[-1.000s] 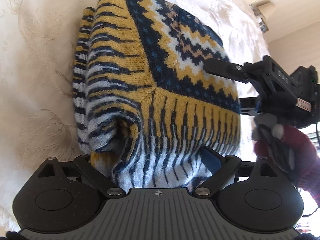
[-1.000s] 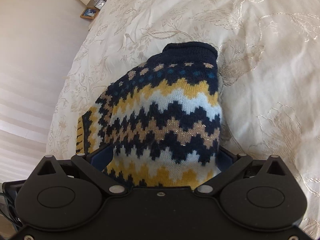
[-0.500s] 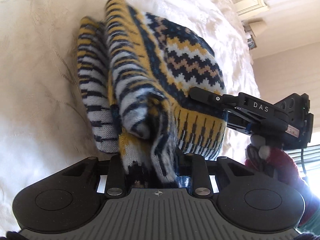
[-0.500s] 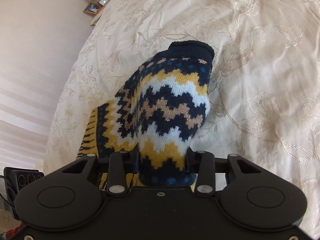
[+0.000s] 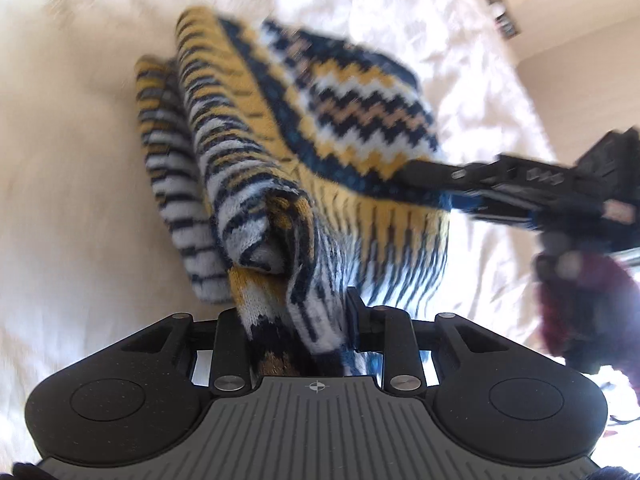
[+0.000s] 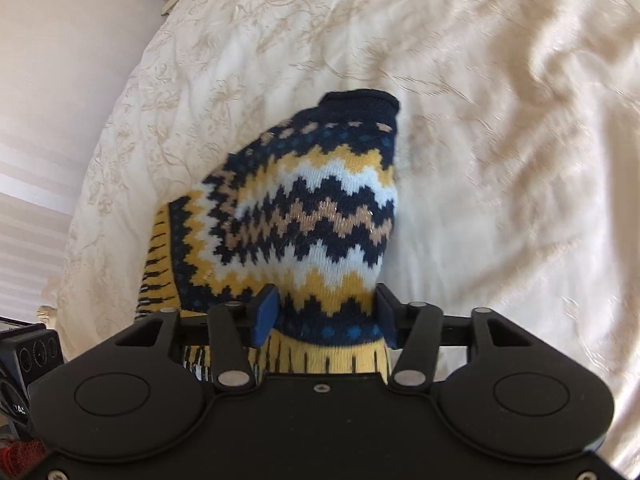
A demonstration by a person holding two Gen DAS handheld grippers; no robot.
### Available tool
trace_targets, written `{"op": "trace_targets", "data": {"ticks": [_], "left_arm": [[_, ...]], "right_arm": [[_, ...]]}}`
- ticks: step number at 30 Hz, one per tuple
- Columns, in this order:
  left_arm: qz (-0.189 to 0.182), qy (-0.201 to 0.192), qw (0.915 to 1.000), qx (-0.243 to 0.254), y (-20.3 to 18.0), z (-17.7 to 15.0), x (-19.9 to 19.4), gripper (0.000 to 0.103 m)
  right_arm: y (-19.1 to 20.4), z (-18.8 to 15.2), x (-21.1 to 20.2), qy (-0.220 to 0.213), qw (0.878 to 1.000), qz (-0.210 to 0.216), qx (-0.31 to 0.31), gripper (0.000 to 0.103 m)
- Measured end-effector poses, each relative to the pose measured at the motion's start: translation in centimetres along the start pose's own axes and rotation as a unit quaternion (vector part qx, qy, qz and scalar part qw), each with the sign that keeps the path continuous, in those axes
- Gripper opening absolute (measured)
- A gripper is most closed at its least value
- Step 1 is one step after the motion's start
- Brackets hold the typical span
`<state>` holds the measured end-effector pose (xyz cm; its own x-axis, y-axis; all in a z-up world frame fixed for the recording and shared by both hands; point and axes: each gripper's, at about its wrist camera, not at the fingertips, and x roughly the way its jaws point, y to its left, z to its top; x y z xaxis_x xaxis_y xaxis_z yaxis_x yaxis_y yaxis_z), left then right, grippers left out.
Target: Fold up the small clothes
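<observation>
**Both grippers lift a bunched knit sweater off the bedspread**

Since a second ago, both grippers have closed from wide open onto the sweater, and its near edge has bunched up and risen.

Nearest the left wrist camera, the left gripper [image 5: 296,320] has its fingers drawn in close, pinching a thick gathered fold of the sweater [image 5: 280,168]. That end is striped in navy, pale grey and mustard yellow. A rolled layer of knit sags just beyond the fingers, and this view is blurred.

Nearest the right wrist camera, the right gripper [image 6: 324,316] is clamped on the sweater [image 6: 312,216] at its yellow and navy zigzag band. A blue pad [image 6: 265,314] presses one side and the other finger presses the opposite side, narrowly apart with the cloth between them.

Farther out, the sweater slopes down from both grips to the cream embroidered bedspread [image 6: 500,140], and its dark navy collar [image 6: 360,102] lies on the fabric at the far end.

To the right in the left view, the right gripper [image 5: 424,174] reaches in from the side, held by a hand in a dark red glove [image 5: 580,292].

Beyond the bed stands a pale wall [image 6: 60,80].
</observation>
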<state>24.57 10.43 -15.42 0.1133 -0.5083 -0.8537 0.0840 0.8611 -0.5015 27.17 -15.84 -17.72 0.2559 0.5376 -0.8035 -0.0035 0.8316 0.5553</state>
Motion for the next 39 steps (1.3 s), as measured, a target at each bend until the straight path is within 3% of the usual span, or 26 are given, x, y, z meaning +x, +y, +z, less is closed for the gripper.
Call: {"op": "trace_targets", "data": {"ticks": [3,7,11,13,19,22,25,31,34,39], "left_arm": [[0.051,-0.02,0.9985,0.007,0.0,-0.4,0.3,0.039],[0.071,-0.036,0.9967,0.01,-0.2,1.1,-0.7,0.041],[0.094,-0.049,0.9938,0.031,-1.1,-0.9,-2.5,0.041],[0.097,-0.06,0.993,0.032,-1.3,-1.0,-3.5,0.041],[0.08,-0.112,0.9905,0.003,-2.0,-1.4,-7.7,0.041],[0.078,-0.147,0.986,-0.012,-1.9,0.1,-9.3,0.041],[0.083,-0.167,0.9822,-0.027,-1.3,2.8,-9.2,0.049],[0.106,-0.166,0.979,-0.051,0.4,8.6,-6.4,0.049],[0.117,-0.159,0.9798,-0.03,0.6,10.7,-5.1,0.049],[0.159,-0.118,0.9803,0.0,1.1,11.1,-2.4,0.049]], "right_arm": [[-1.2,-0.5,-1.0,-0.015,1.0,-0.003,0.008,0.07],[-1.6,-0.9,-2.1,-0.034,0.999,0.005,-0.004,0.077],[-1.2,-1.5,-3.2,-0.046,0.999,0.009,-0.026,0.079],[-1.1,-1.8,-3.6,-0.049,0.998,0.015,-0.035,0.083],[-0.1,-2.2,-4.0,-0.058,0.997,0.021,-0.053,0.084],[0.2,-2.1,-3.9,-0.065,0.996,0.019,-0.057,0.085],[0.3,-1.8,-3.7,-0.072,0.996,0.01,-0.051,0.085],[0.2,-0.9,-4.0,-0.095,0.995,-0.007,-0.032,0.088],[0.0,-0.3,-4.2,-0.108,0.994,-0.014,-0.017,0.089],[-0.1,1.0,-4.0,-0.125,0.992,-0.031,0.004,0.089]]}}
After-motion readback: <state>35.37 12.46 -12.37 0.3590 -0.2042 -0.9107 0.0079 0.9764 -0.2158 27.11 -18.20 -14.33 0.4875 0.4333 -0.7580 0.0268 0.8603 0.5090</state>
